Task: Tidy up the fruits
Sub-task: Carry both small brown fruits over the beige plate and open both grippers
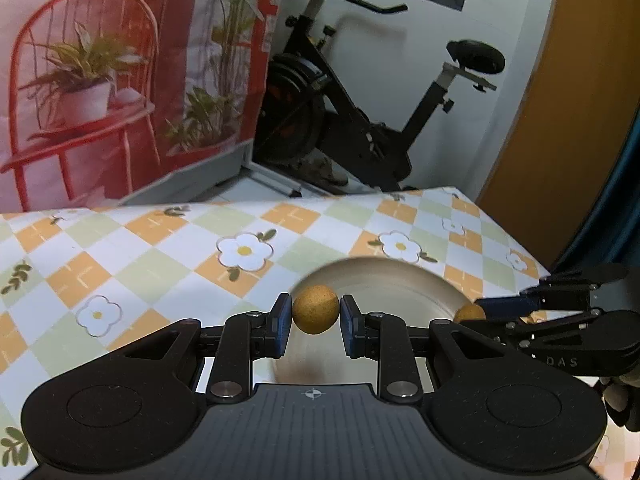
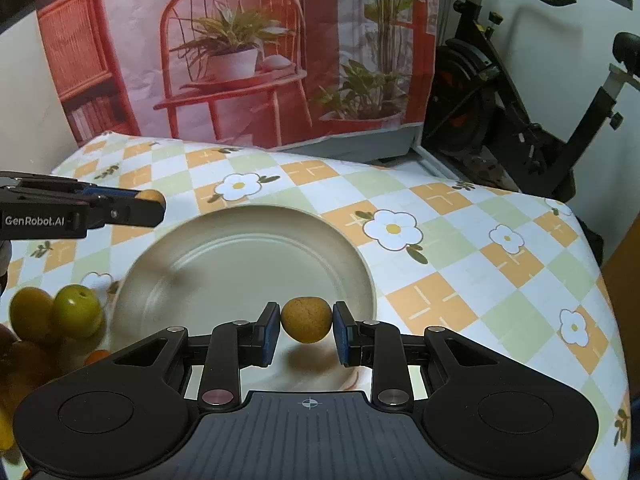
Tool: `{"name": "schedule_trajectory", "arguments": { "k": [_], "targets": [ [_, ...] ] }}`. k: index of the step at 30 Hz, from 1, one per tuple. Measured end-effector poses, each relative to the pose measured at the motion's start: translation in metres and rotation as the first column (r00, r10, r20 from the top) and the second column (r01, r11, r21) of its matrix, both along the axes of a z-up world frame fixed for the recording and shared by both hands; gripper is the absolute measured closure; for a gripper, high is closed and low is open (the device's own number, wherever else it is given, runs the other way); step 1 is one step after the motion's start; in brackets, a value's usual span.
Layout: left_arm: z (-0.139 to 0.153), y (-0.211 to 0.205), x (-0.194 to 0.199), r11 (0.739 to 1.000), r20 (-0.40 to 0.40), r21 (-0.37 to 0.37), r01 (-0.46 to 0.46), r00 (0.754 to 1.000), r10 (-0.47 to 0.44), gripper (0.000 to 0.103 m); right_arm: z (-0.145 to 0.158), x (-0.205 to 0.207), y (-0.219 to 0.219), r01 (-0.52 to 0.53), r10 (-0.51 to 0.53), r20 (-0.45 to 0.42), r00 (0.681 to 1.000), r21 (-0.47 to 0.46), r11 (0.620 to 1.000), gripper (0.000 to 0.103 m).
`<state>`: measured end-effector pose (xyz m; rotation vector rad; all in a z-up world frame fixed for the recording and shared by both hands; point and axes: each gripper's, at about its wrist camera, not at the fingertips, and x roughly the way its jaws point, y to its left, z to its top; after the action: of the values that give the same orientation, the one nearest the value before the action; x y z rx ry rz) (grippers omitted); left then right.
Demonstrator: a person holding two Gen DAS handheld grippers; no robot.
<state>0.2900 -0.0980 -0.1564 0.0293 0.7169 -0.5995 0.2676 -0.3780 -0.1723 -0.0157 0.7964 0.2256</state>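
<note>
- Checked tablecloth bears a beige plate.
- Left gripper pinches a tan round fruit above the plate's left rim.
- Right gripper clamps a second tan fruit over the near rim.
- Green fruits lie beside the plate, left.

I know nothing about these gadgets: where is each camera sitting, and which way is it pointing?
Left wrist: sits on the left gripper, looking forward over the plate; its fingers grip a brown fruit, and the right gripper enters from the right.
Right wrist: sits on the right gripper, looking across the plate; it grips its own brown fruit; the left gripper enters from the left, green fruits nearby.
Shared: plate, tablecloth, exercise bike, both grippers.
</note>
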Motion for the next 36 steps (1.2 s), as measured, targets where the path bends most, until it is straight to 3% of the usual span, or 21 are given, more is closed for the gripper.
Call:
{"name": "schedule_trajectory", "arguments": {
  "k": [9,27,36],
  "targets": [
    [-0.017,0.006,0.024,0.999,-0.121,-0.053,0.009,0.992,-0.016,0.076,-0.006,0.025,0.014,-0.027,0.027,0.003,1.000,-0.045,0.999,0.077],
    [-0.026,0.008,0.041,0.999,-0.157,-0.045,-0.017,0.988,0.009,0.076,-0.022,0.051,0.032,-0.032,0.031,-0.018,0.999,-0.114,0.993,0.077],
    [-0.021,0.019,0.046,0.991,-0.208,-0.114,-0.068,0.977,0.043,0.074,-0.016,0.044,0.029,-0.013,0.013,0.001,1.000,-0.107,0.994,0.073]
  ]
}}
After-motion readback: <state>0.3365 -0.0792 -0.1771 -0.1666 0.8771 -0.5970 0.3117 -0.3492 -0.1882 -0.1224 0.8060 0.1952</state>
